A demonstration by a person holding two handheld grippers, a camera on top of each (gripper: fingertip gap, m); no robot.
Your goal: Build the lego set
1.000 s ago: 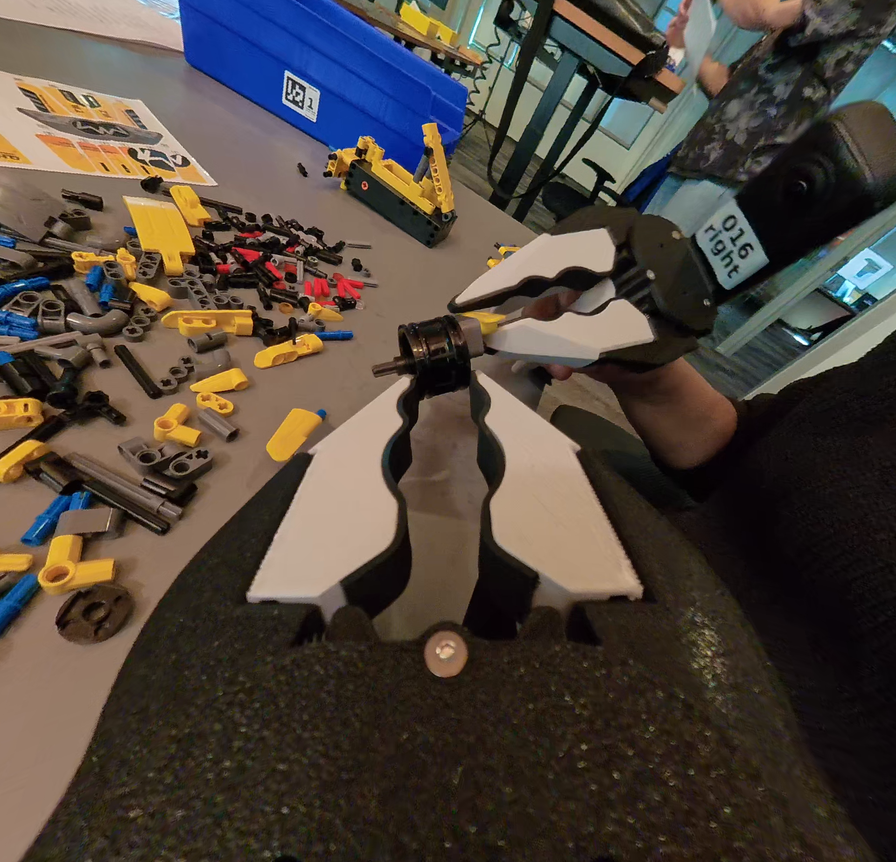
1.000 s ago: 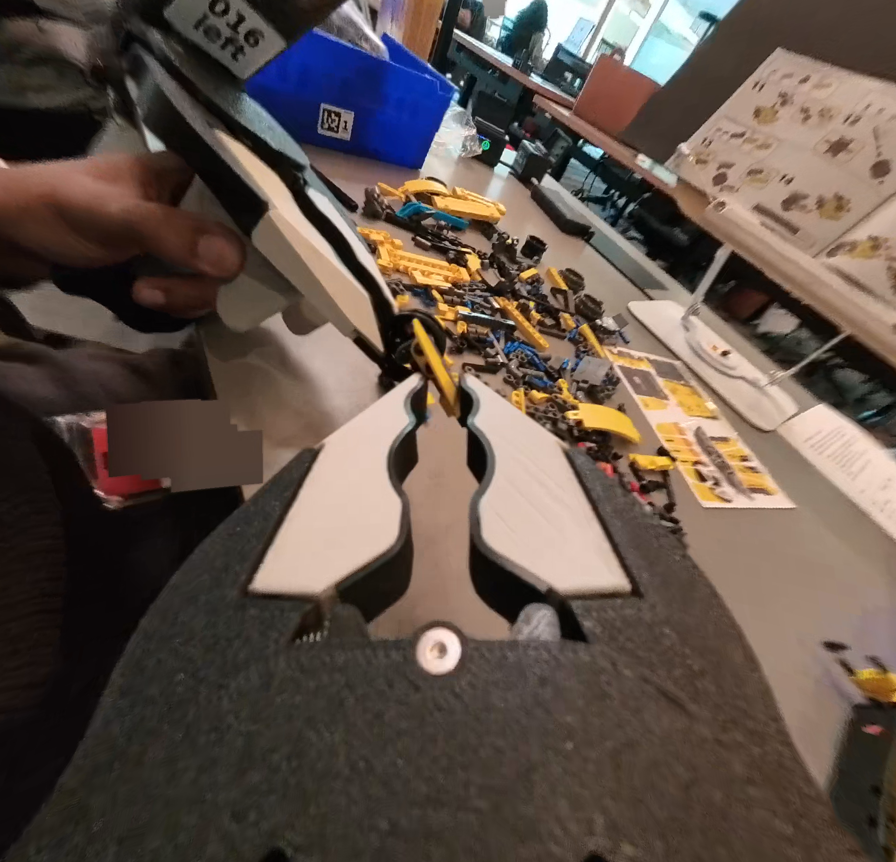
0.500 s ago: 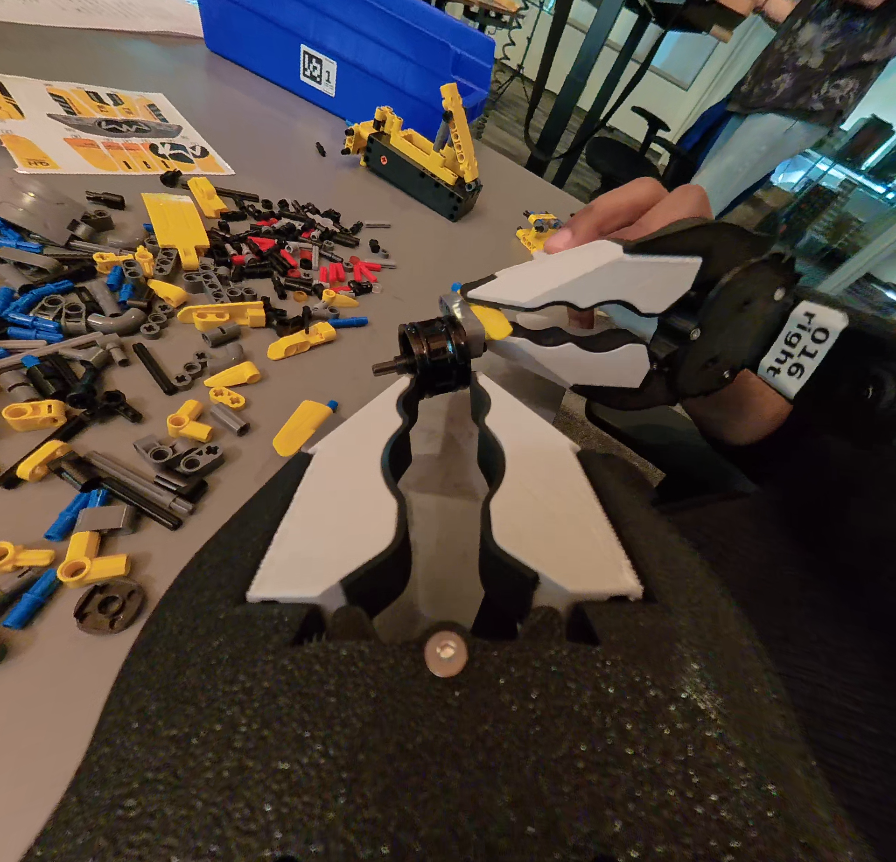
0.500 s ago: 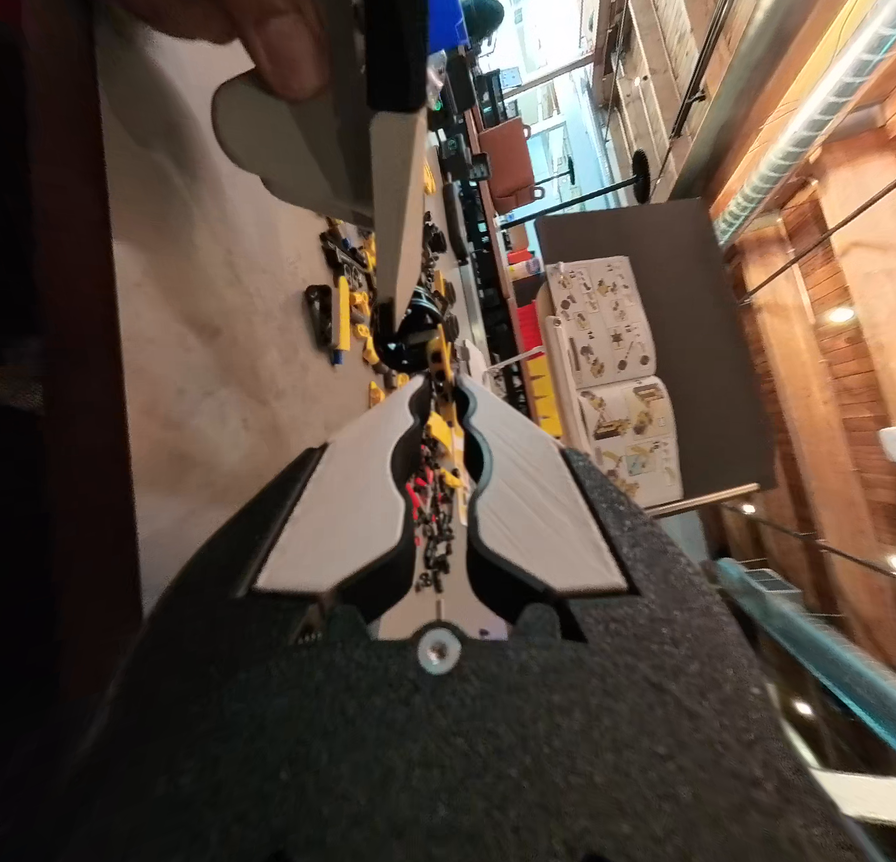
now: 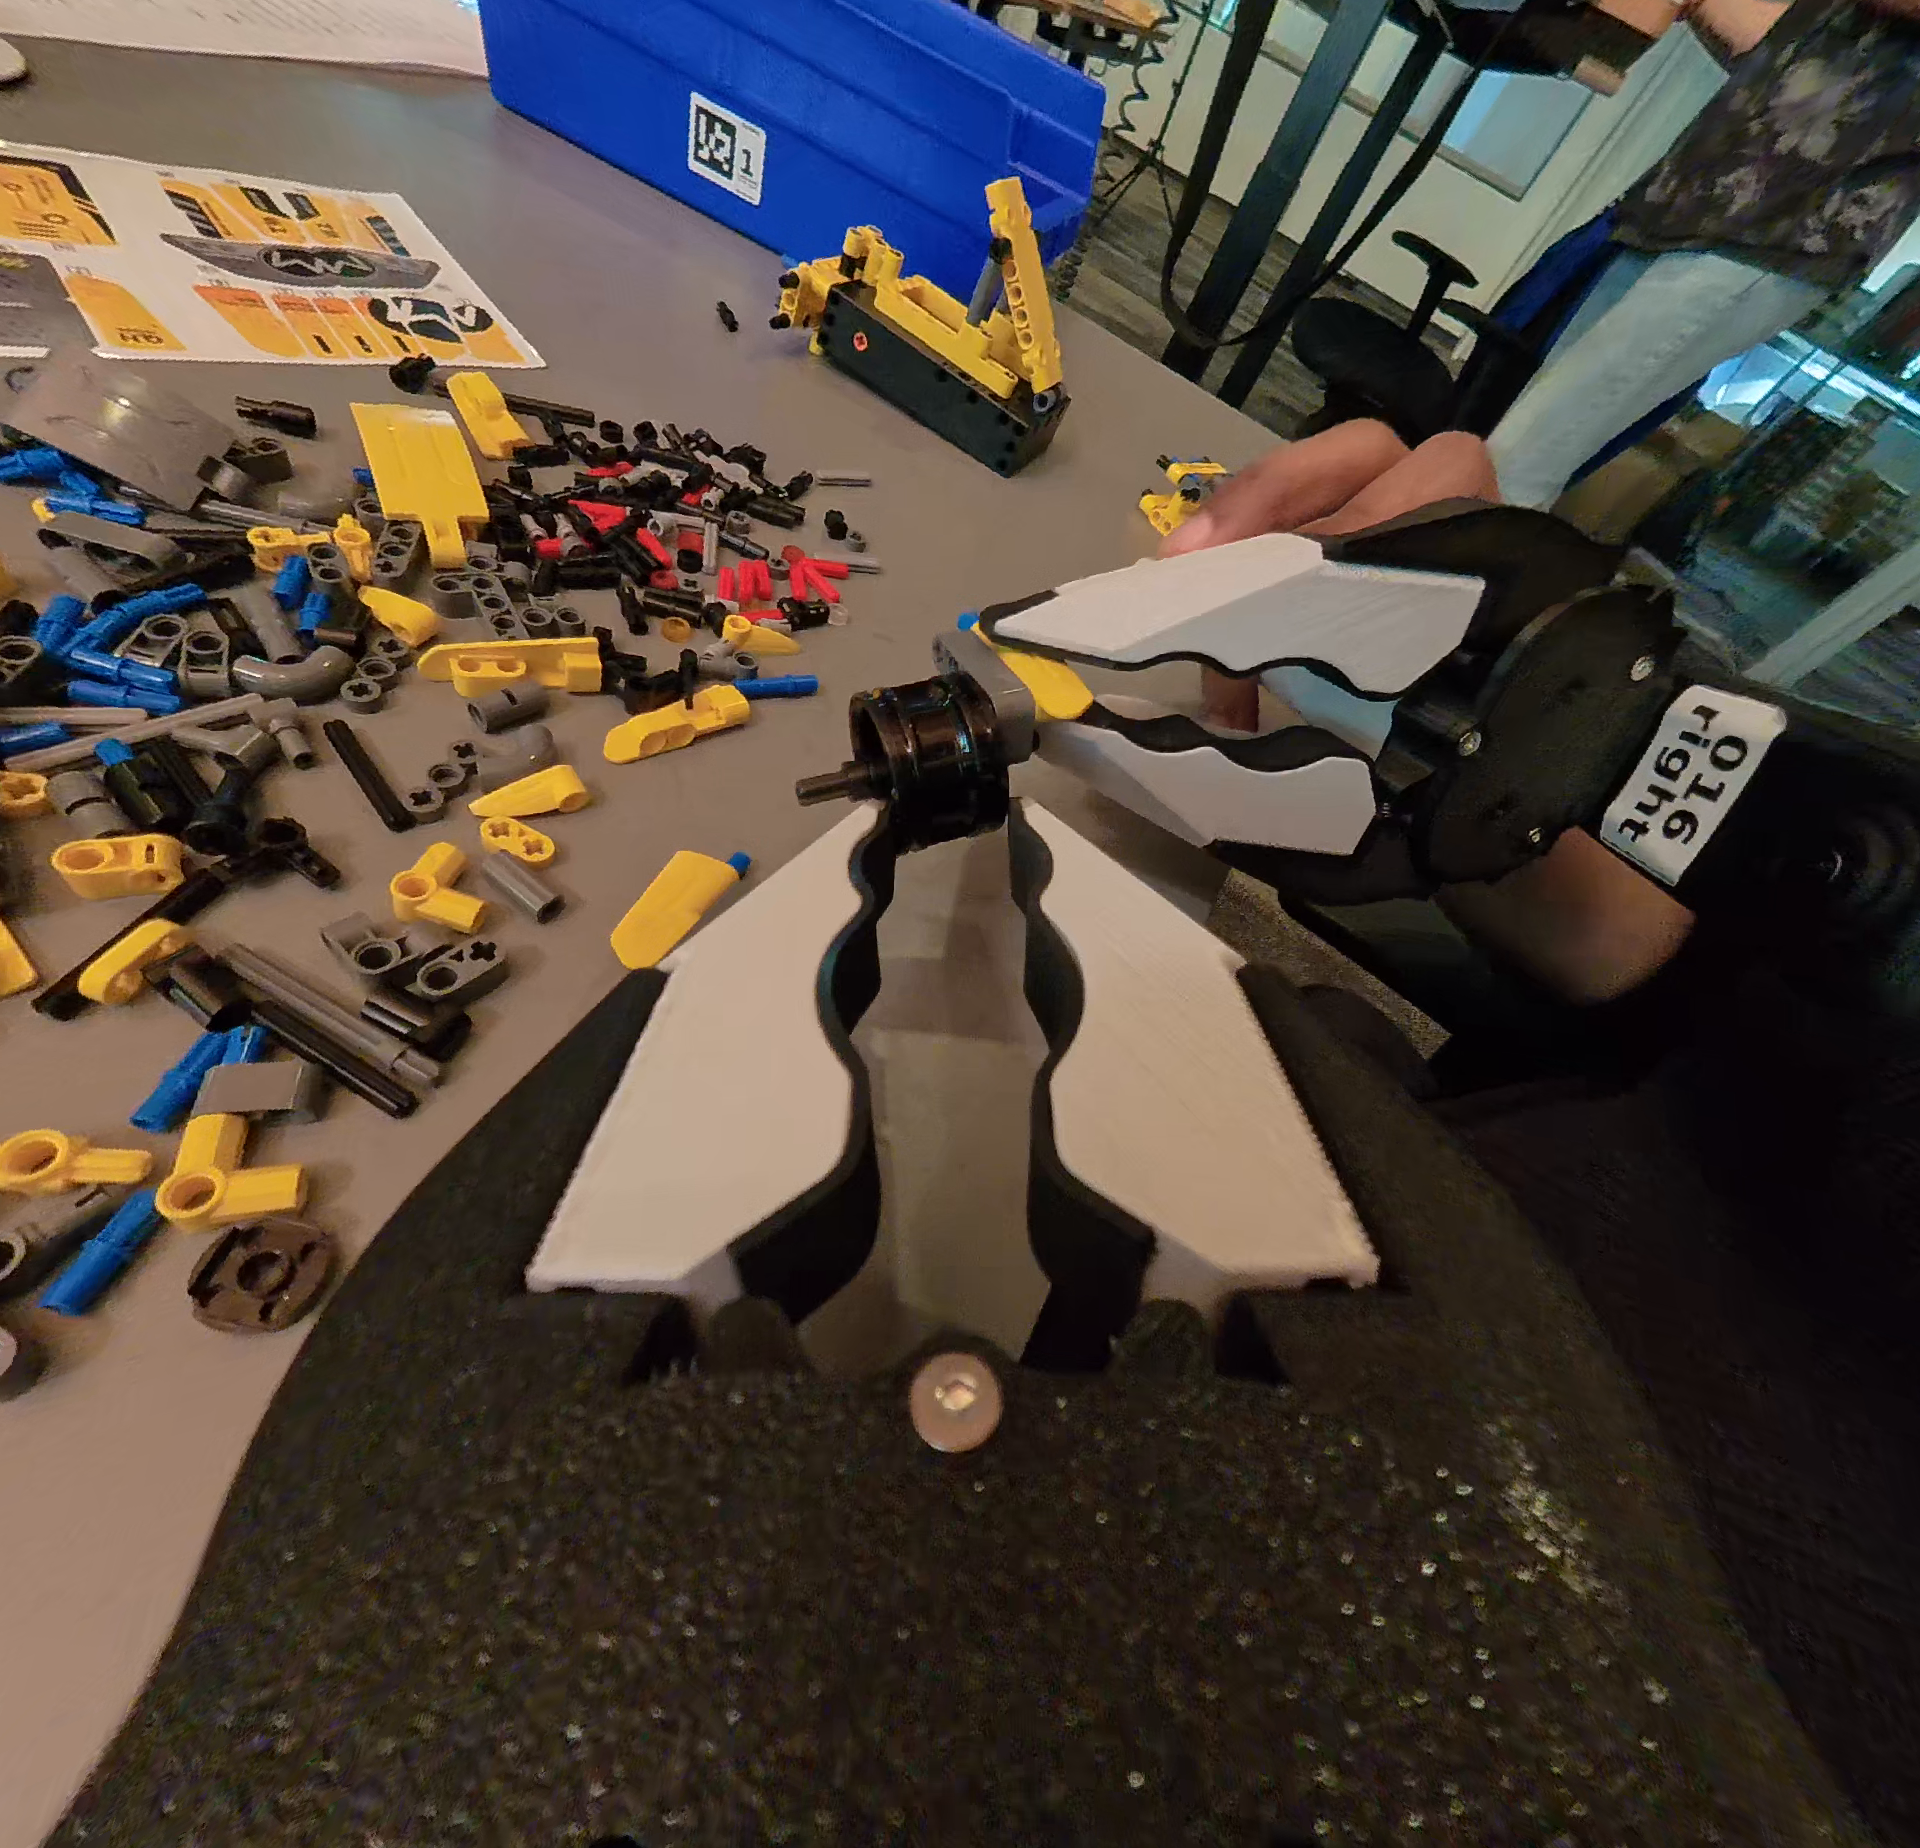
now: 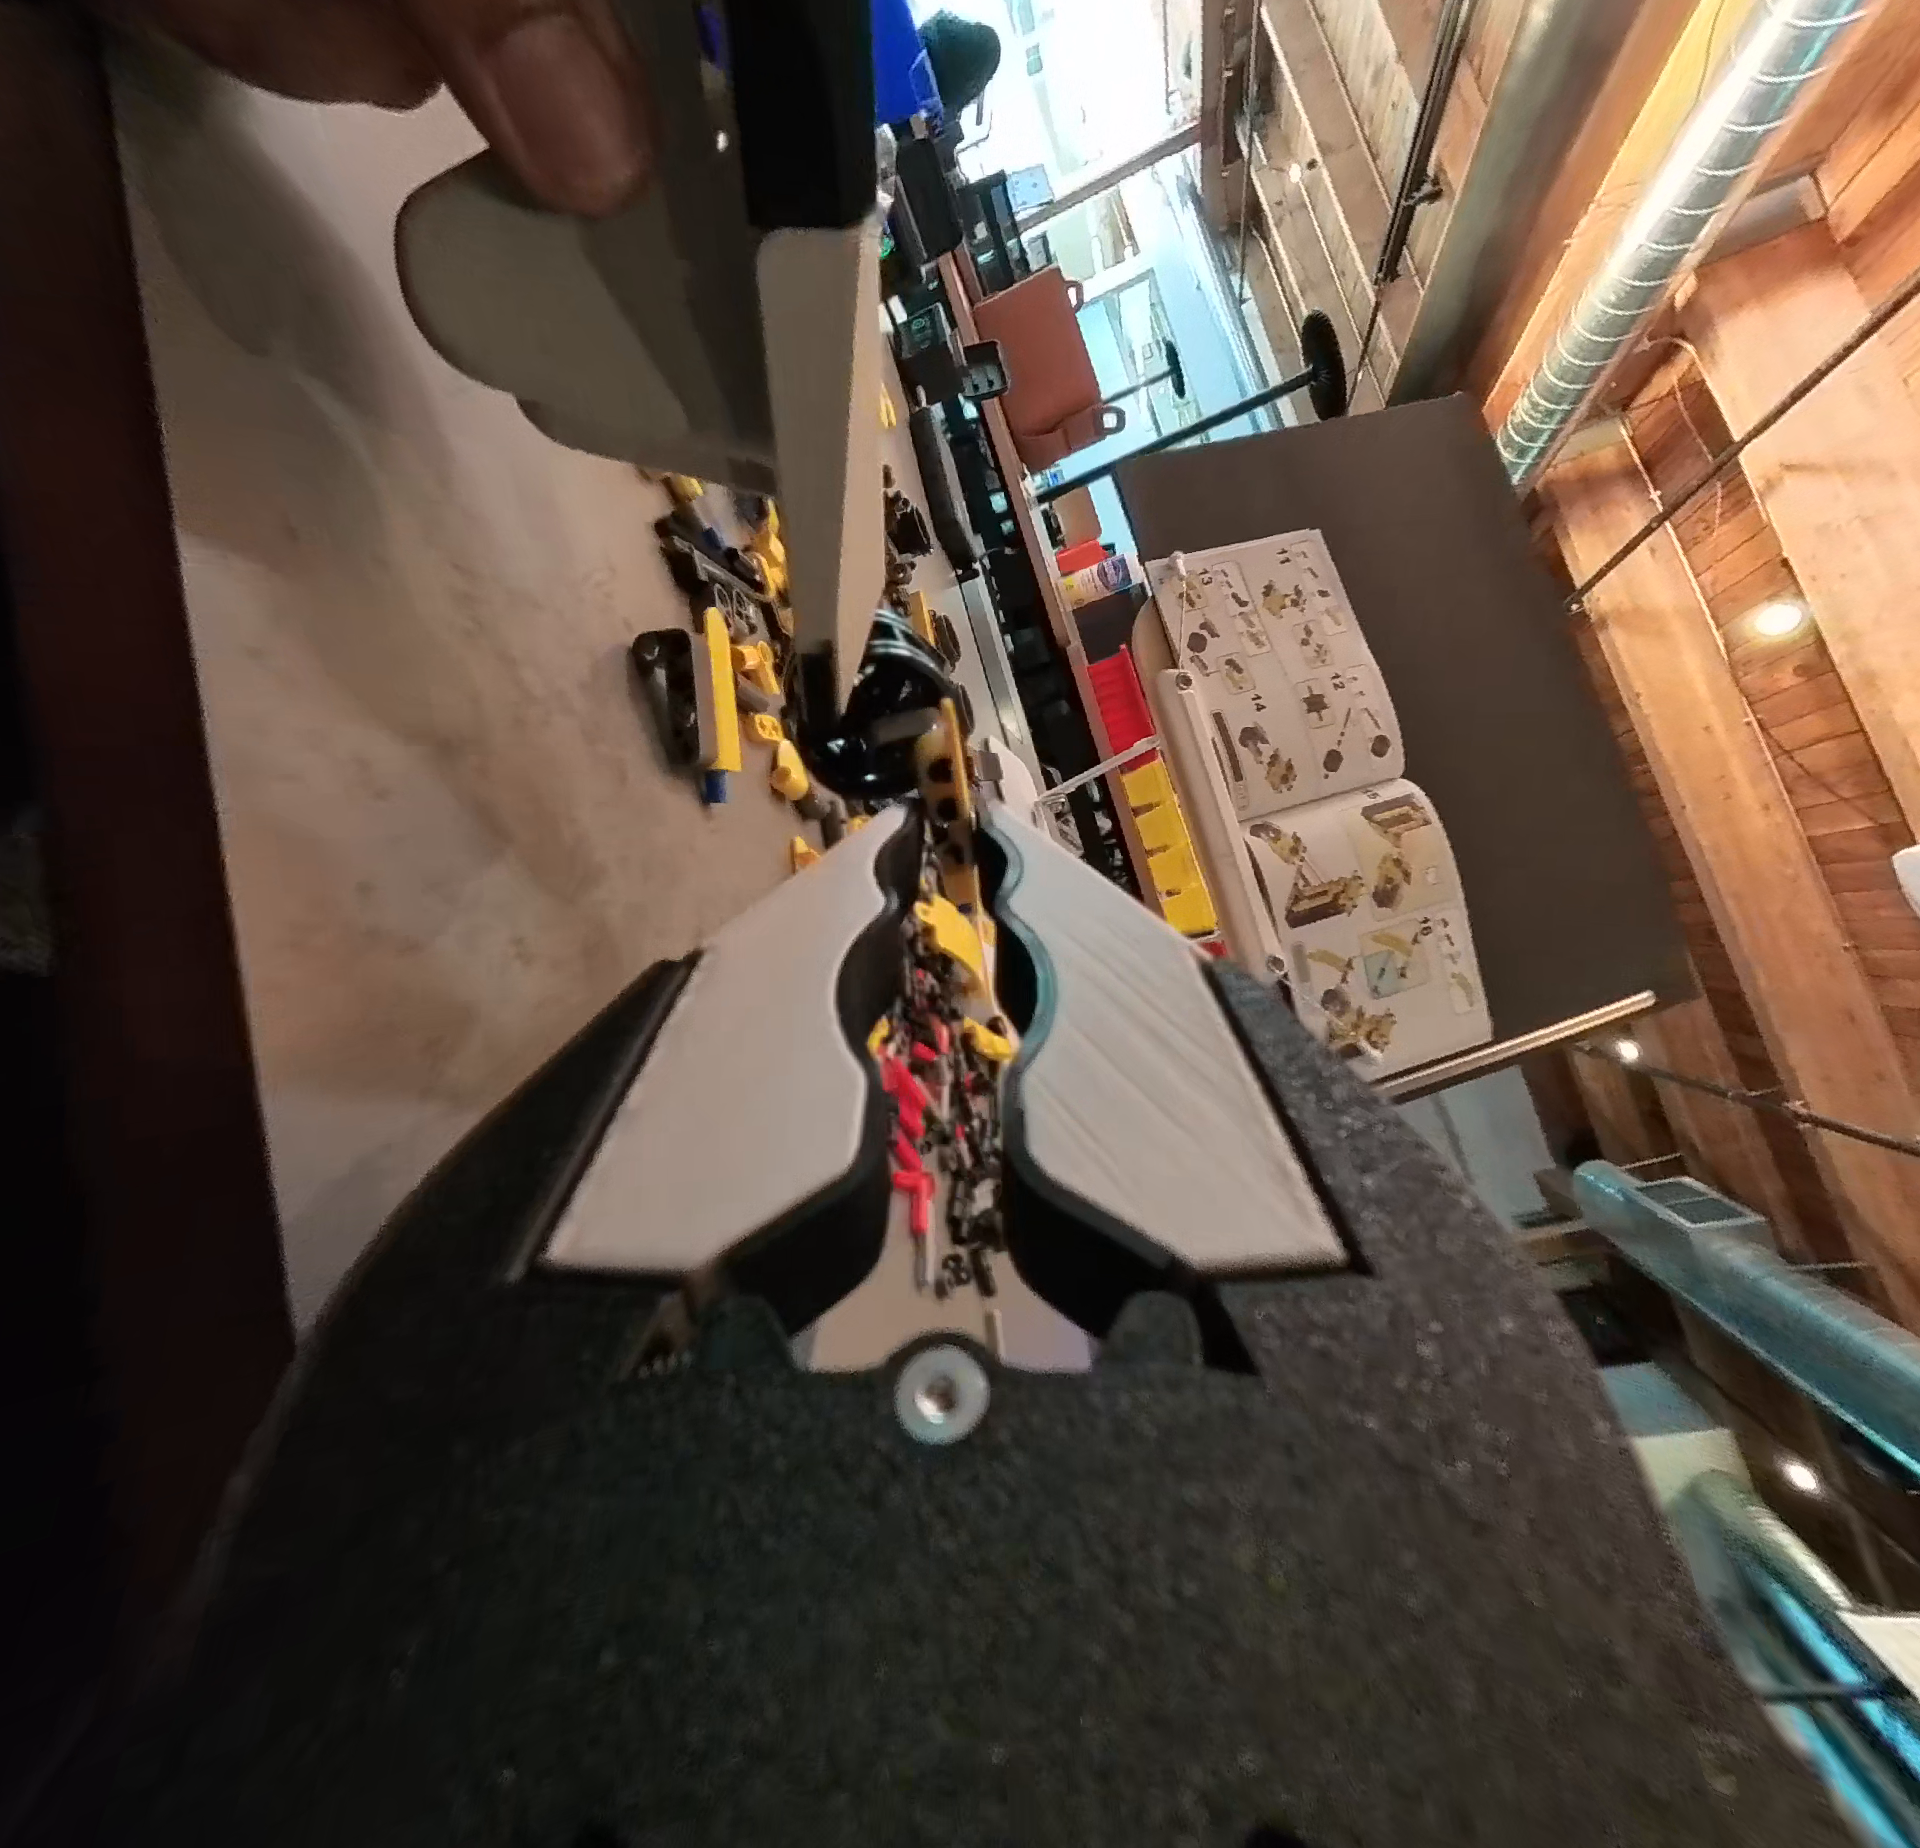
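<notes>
Bench [image 5: 644, 271], grey: its edge runs just right of the black wheel hub [image 5: 935, 749], open air beyond. Blue bin [image 5: 790, 63]: far behind the hub. Loose bricks [image 5: 436, 655]: spread left of the hub. Left tongs [image 5: 940, 827]: clamped on the hub, as before. Right tongs [image 5: 1023, 681]: clamped on a yellow beam [image 6: 951, 790] at the hub's right; since a second ago, rolled onto their side.

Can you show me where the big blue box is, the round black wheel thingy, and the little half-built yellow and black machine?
Big blue plastic box [image 5: 831, 63]: left wrist view, on its front wall.
Round black plastic wheel hub [image 5: 935, 749]: left wrist view, on its ribbed side.
Half-built yellow and black brick machine [image 5: 935, 364]: left wrist view, on its black base.
</notes>
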